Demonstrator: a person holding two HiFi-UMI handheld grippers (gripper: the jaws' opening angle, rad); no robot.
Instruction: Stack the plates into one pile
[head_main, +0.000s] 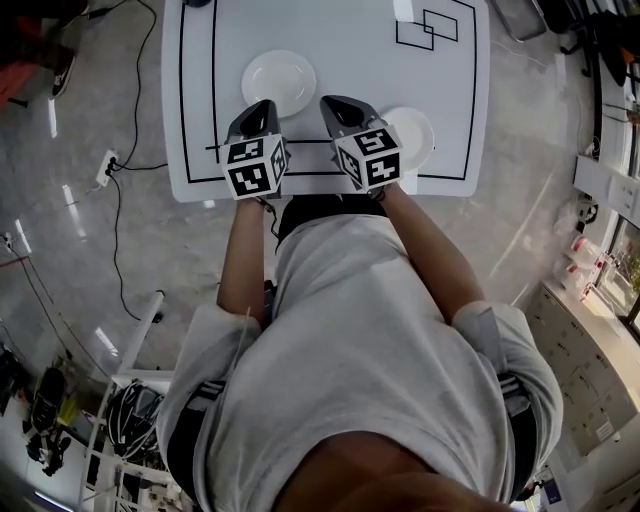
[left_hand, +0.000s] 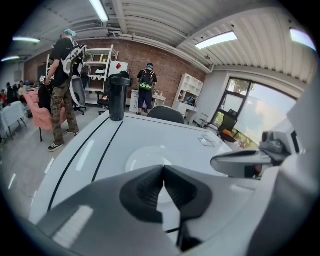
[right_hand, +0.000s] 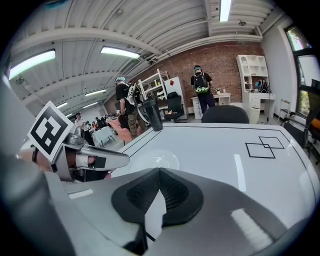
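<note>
The left gripper (head_main: 264, 104) hung over the near part of the white rectangular table (head_main: 340, 40). Its jaws were pressed together on nothing, and its own view showed the dark ribbed pads (left_hand: 147, 190) meeting in a thin line. The near rim of the left round white glazed plate (head_main: 278, 80) lay just past its tip, flat on the table. If that gripper had gone down with its jaws closed like this, it would likely have pushed the plate toward the far end, where a tall black tumbler (left_hand: 116, 97) stood. A smooth plate on a smooth top gives little to catch.

The right gripper (head_main: 334, 101) sat just beside the left one, also closed and empty. With the two so near each other, a careless swing could have knocked them together.

Farther right, the second round white glazed plate (head_main: 417, 137) lay near the table's near right edge, partly covered by the right gripper's body. It probably was not touching the gripper, though the head view could not settle that. The main risk lay here. A low rim flat on the table leaves a jaw little room to slip under, and a missed bite might have slid this plate over the near edge. The plates were well apart and not yet stacked, so a shallow grip could also have let one tip or drop while being carried to the other.
</note>
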